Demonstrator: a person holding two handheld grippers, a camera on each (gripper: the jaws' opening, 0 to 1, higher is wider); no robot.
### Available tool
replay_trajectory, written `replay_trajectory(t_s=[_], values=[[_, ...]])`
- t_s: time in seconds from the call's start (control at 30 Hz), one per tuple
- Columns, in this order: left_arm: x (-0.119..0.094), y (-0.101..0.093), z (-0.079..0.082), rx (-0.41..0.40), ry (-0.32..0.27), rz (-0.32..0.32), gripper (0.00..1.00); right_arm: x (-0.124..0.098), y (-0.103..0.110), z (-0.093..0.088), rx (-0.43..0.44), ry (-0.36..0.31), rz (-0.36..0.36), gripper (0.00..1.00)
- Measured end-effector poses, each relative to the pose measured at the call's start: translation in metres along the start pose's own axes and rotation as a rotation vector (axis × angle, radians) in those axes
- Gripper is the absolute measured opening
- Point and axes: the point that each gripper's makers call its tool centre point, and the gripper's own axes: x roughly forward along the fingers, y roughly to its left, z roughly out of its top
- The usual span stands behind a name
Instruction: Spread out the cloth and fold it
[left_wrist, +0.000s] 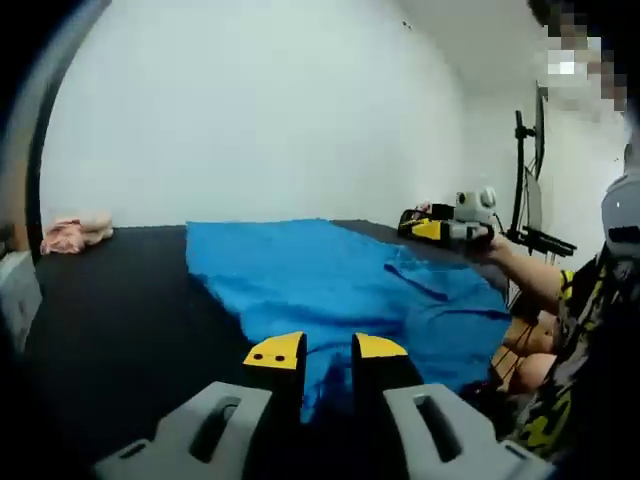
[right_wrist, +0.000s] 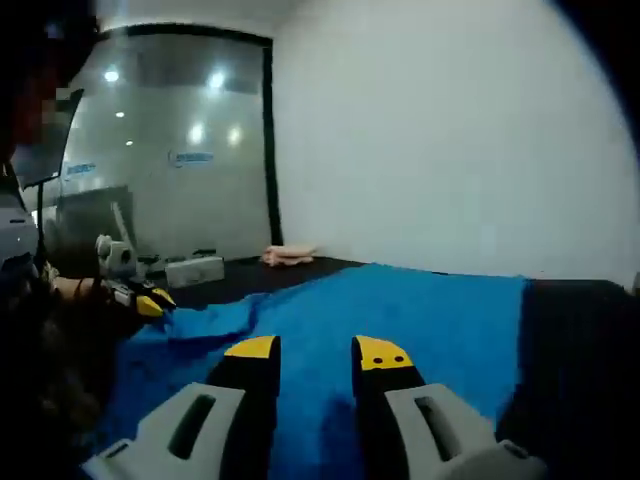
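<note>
A blue cloth (left_wrist: 330, 275) lies mostly spread on a black table (left_wrist: 120, 310), rumpled along its right side. My left gripper (left_wrist: 327, 352) is at the cloth's near edge, jaws close together with a strip of cloth between them. My right gripper (left_wrist: 440, 230), held by a hand, hovers at the cloth's far right edge. In the right gripper view the blue cloth (right_wrist: 400, 310) stretches out under my right gripper (right_wrist: 315, 352), whose jaws stand apart just above it. There my left gripper (right_wrist: 140, 300) sits at the cloth's left edge.
A pink bundle (left_wrist: 75, 233) lies at the table's far left, and the same pink bundle (right_wrist: 288, 256) shows by the white wall. A stand with monitor (left_wrist: 530, 190) rises beyond the table's right end. A person's arm (left_wrist: 530, 280) reaches in. A glass partition (right_wrist: 160, 160) stands behind.
</note>
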Motion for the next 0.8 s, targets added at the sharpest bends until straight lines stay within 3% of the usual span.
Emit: replay_trajectory(t_s=[0.03,0.1,0.2,0.27,0.3,0.37,0.4,0.43,0.5,0.57,0.6,0.67,0.73,0.8], values=[[0.002,-0.004,0.001,0.006,-0.002,-0.019,0.16,0.016,0.008,-0.001,0.008,0.029,0.042,0.27],[0.008,-0.015,0.008,0.053,-0.014,-0.067,0.16,0.063,0.016,-0.016,-0.061,0.127,0.095,0.27],[0.024,-0.023,0.011,0.159,0.002,-0.107,0.16,0.106,0.026,-0.030,-0.060,0.158,0.157,0.20],[0.036,-0.025,0.001,0.180,0.045,-0.133,0.16,0.132,0.029,-0.041,-0.024,0.177,0.186,0.16],[0.039,-0.032,-0.013,0.161,0.103,-0.165,0.14,0.141,0.035,-0.052,-0.023,0.211,0.220,0.15],[0.036,-0.034,-0.038,0.108,0.219,-0.200,0.02,0.150,0.041,-0.063,0.027,0.247,0.251,0.15],[0.038,-0.032,-0.019,0.032,0.091,-0.184,0.01,0.150,0.048,-0.068,0.033,0.258,0.270,0.15],[0.032,-0.031,-0.028,-0.030,0.157,-0.192,0.01,0.150,0.054,-0.072,0.028,0.266,0.291,0.15],[0.027,-0.028,-0.027,-0.013,0.139,-0.198,0.00,0.149,0.059,-0.078,0.018,0.274,0.303,0.16],[0.023,-0.029,-0.028,-0.024,0.136,-0.206,0.00,0.146,0.057,-0.092,-0.019,0.342,0.291,0.15],[0.021,-0.032,-0.028,-0.023,0.135,-0.209,0.00,0.148,0.060,-0.082,-0.034,0.279,0.309,0.16],[0.017,-0.032,-0.028,0.000,0.127,-0.212,0.00,0.146,0.056,-0.085,0.004,0.308,0.305,0.15],[0.016,-0.031,-0.026,0.003,0.117,-0.213,0.00,0.147,0.047,-0.085,-0.061,0.313,0.278,0.01],[0.015,-0.029,-0.023,-0.010,0.105,-0.205,0.00,0.148,0.043,-0.074,-0.064,0.290,0.259,0.01]])
